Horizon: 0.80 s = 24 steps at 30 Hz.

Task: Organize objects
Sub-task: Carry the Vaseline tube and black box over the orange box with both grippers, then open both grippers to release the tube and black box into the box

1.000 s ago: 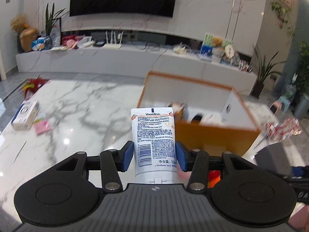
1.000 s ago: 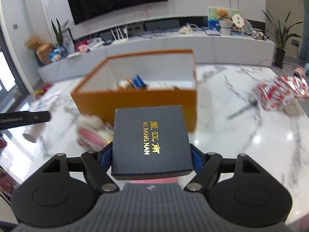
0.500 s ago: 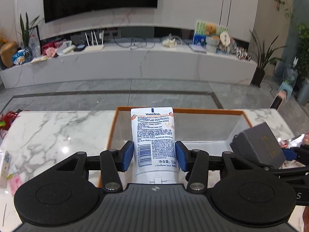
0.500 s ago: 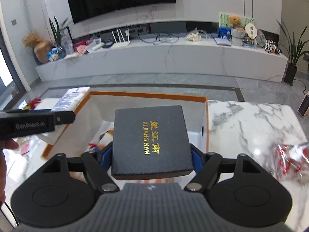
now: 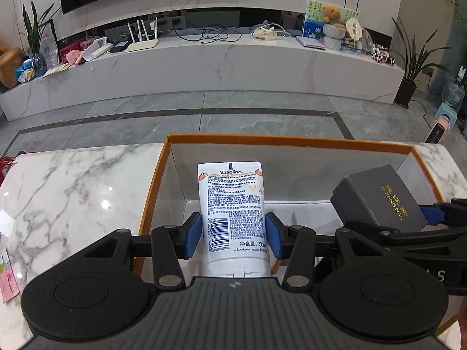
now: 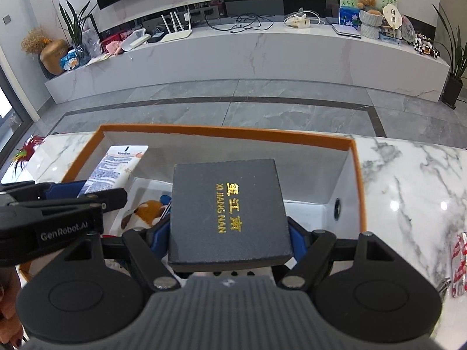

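Orange box [image 6: 358, 175], open-topped, white inside, on the marble table [image 5: 73, 180]. Contents visible on its floor: a fox-patterned item [image 6: 146, 208] and a blue item [image 6: 165, 199] (both partly hidden; nature unclear).

Vaseline tube [image 5: 232, 204], white, cap toward the camera: clamped between the blue pads of the left gripper [image 5: 232, 232], over the box's left half.

Dark gift box [image 6: 227, 213], gold lettering "XI JIANG NAN": clamped flat in the right gripper [image 6: 229, 237], over the box's middle.

Table, outside the box: red-and-white packets [image 6: 459, 265] at right, pink sachets [image 5: 7, 277] at left.
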Tool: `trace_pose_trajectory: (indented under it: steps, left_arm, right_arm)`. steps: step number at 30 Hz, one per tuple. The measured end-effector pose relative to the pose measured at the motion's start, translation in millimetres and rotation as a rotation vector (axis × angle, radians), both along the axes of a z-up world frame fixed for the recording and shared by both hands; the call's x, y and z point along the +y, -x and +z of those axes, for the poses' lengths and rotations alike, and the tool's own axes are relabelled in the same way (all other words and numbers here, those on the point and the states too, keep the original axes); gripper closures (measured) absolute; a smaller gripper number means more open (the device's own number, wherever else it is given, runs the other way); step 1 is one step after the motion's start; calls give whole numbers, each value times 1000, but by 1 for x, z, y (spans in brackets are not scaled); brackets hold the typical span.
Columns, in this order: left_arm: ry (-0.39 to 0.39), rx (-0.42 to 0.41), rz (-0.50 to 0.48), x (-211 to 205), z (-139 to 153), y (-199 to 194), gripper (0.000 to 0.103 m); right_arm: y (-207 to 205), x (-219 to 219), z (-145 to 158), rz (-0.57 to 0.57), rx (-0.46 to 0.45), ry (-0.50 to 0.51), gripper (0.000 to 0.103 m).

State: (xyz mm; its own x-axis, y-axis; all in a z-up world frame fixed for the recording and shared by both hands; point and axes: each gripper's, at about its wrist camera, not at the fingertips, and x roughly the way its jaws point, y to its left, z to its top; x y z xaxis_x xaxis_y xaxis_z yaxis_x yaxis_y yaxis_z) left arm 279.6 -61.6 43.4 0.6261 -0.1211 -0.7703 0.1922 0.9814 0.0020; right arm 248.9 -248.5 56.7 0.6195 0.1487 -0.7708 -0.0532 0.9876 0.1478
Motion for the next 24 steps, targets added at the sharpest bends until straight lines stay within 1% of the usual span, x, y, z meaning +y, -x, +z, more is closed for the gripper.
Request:
trace_pose_trajectory:
  steps: [8,12,14,17,19,21,24]
  left_arm:
    - [-21,47,1,2,-12,-11,49]
    - [-78,46,-5,-5,-17,-13,49]
    - [-96,49,-7,-7,-18,-15,48]
    - [-124,53,-21,-12,-19,-16,48]
    - [-139,54,-37,-16,-20,-16,48]
    - [-140,61,-43,-17,-21,-16,48]
    - [-121,82,-50,-18,-23,-19,48]
  right_arm:
    - [-15,8,-12,1,26,30,25]
    - [-23,10,-21,-4,59,42,25]
    - [-28,10,-22,-4,67,31,25]
    - [-33,12,-26,-2,90,61,25]
    - [-36,10,-27,-9,109,54,25]
    - [-38,11,-28,-17,120,62,25]
    - [-42,6,-32,-36,155,54,25]
